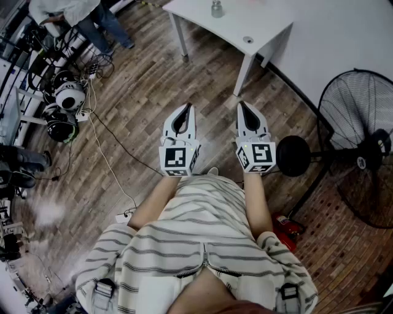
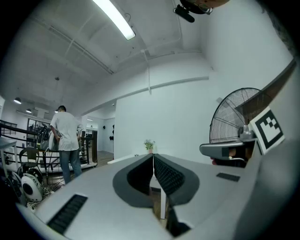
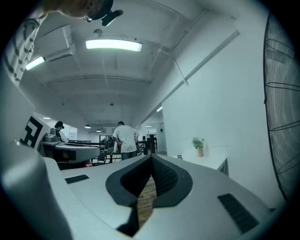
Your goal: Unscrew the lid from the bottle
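A lab-type workspace is being shown.
It is being indicated by tangled floor cables [image 1: 92, 73], a pedestal fan [image 1: 362, 147] and a ceiling strip light [image 2: 115, 19].

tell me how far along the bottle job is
Done: nothing visible yet; the bottle stands untouched on the white table. In hand: nothing; left tongs and right tongs are shut and empty over the wood floor. Left: approach, grip the bottle, twist it open.

The distant bottle [image 1: 216, 9] is too small for any detail
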The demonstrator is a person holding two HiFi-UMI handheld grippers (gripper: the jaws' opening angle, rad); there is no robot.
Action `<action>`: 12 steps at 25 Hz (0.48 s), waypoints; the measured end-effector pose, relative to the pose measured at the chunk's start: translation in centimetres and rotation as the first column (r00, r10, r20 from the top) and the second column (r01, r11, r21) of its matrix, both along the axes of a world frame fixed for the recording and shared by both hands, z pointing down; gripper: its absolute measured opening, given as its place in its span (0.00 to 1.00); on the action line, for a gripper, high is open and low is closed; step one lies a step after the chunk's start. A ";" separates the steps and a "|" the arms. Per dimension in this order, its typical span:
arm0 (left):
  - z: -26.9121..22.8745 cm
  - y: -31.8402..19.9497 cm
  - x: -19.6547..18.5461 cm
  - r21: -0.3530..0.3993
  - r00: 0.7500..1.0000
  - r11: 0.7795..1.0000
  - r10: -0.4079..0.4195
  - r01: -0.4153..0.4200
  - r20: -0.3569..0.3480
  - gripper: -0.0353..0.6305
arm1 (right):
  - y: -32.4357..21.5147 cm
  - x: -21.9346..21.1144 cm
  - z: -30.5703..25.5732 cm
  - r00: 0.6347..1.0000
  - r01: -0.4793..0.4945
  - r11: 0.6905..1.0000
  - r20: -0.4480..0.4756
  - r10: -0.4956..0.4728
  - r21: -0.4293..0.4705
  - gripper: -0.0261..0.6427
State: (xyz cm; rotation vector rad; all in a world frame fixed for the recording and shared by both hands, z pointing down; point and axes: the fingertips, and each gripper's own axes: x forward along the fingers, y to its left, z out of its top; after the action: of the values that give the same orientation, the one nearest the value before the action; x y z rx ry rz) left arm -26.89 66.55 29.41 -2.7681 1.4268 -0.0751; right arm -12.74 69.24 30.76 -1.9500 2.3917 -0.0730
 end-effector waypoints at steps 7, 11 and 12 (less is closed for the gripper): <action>1.1 0.0 0.8 -0.015 1.000 1.000 -0.014 0.014 0.013 0.06 | 0.1 0.4 -0.1 1.000 0.020 1.000 0.003 -0.020 0.016 0.05; 1.9 -0.7 1.4 -0.022 0.999 1.000 -0.013 0.014 0.030 0.05 | -0.7 1.3 0.4 1.000 0.004 1.000 0.005 -0.004 0.006 0.05; 2.2 -1.0 1.6 -0.023 0.999 1.000 -0.010 0.011 0.040 0.05 | -1.0 1.6 0.5 1.000 0.001 1.000 0.008 -0.001 -0.002 0.05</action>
State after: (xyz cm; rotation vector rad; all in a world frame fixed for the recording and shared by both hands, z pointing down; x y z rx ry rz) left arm -25.27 65.54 31.57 -2.7610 1.4412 -0.1466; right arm -11.19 68.27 31.29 -1.9453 2.3884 -0.0836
